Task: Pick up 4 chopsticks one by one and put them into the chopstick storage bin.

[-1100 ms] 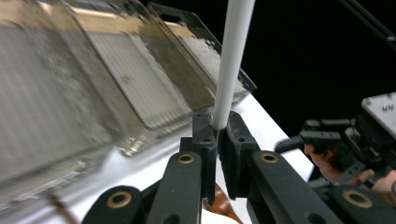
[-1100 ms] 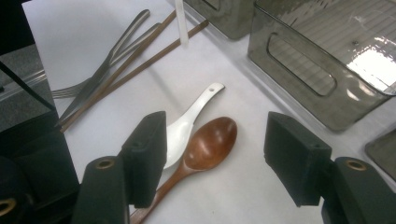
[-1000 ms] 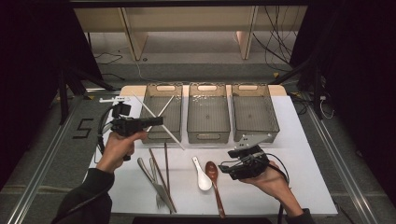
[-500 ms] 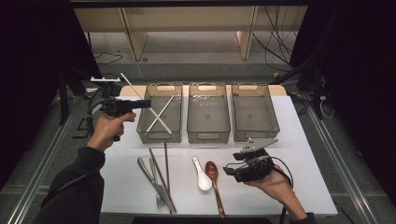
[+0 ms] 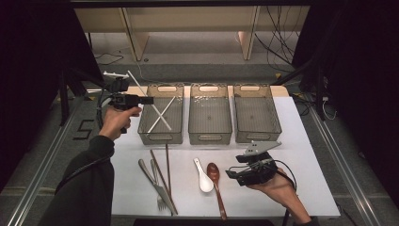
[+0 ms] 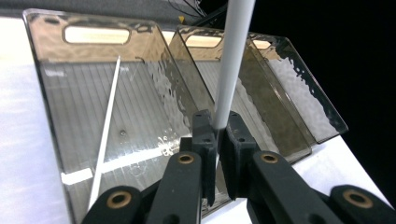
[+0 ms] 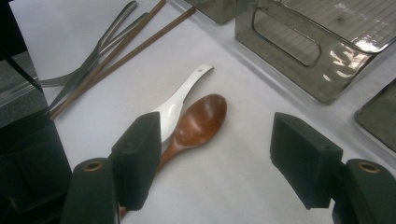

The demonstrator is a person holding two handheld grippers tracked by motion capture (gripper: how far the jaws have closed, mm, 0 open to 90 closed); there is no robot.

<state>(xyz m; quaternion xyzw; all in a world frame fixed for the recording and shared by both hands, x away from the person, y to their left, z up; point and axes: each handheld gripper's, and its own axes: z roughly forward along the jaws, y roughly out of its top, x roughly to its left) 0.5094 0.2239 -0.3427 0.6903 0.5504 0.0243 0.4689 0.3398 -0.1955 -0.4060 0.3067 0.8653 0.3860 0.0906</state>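
**Cutlery sorting: second white chopstick held over the left bin**

The left gripper [image 5: 146,100] is seen clamped on a white chopstick [image 6: 232,60], jaws pressed together around its lower end, above the near-left edge of the left bin [image 5: 143,134]. One white chopstick [image 6: 106,130] is already lying in that bin. The step in hand is judged to be delivery; next, the stick must be carried over the bin's floor and released.

Brown chopsticks [image 5: 164,165], a knife and fork [image 5: 157,188], a white spoon [image 5: 203,175] and a wooden spoon [image 5: 215,179] are left on the white tabletop [image 5: 306,155].

The right gripper [image 7: 215,163] is held with jaws apart and nothing between them, just beside the spoons; its jaws have just been widening.

The middle bin [image 5: 210,120] and right bin [image 5: 256,117] are empty. Shelving and cables are noted in the dark room behind.
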